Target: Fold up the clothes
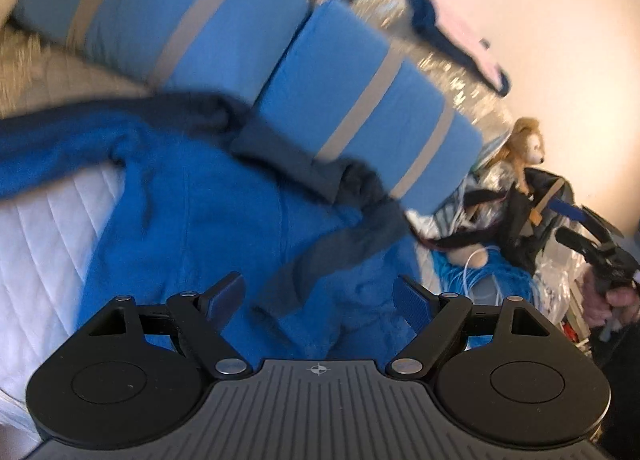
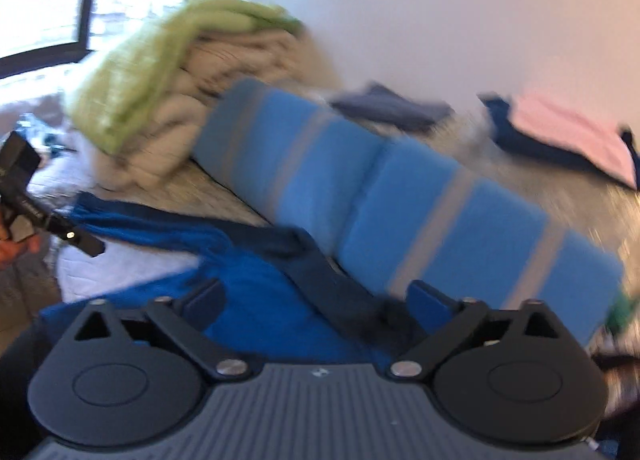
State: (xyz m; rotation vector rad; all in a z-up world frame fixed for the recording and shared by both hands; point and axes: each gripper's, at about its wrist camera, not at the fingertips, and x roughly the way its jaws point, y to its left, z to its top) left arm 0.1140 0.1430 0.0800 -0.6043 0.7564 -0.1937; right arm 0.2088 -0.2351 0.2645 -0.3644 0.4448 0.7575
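Note:
A bright blue garment [image 1: 208,212] with dark navy trim lies spread and rumpled on a white quilted bed [image 1: 44,228]. My left gripper [image 1: 318,298] hovers over it, open, with nothing between its blue pads. In the right wrist view the same blue garment [image 2: 256,300] lies below my right gripper [image 2: 320,300], which is open and holds nothing; its dark navy band [image 2: 332,284] runs between the fingers. The right gripper [image 1: 600,256] also shows far right in the left view, held by a hand. The left gripper [image 2: 32,208] shows at the left edge of the right view.
Two blue pillows with grey stripes [image 1: 224,20] [image 2: 400,196] lie behind the garment. A green and beige blanket pile [image 2: 160,100] sits at the back left. Folded pink and navy clothes [image 2: 560,132] lie by the wall. A stuffed toy [image 1: 524,148] and bags crowd the bed's right end.

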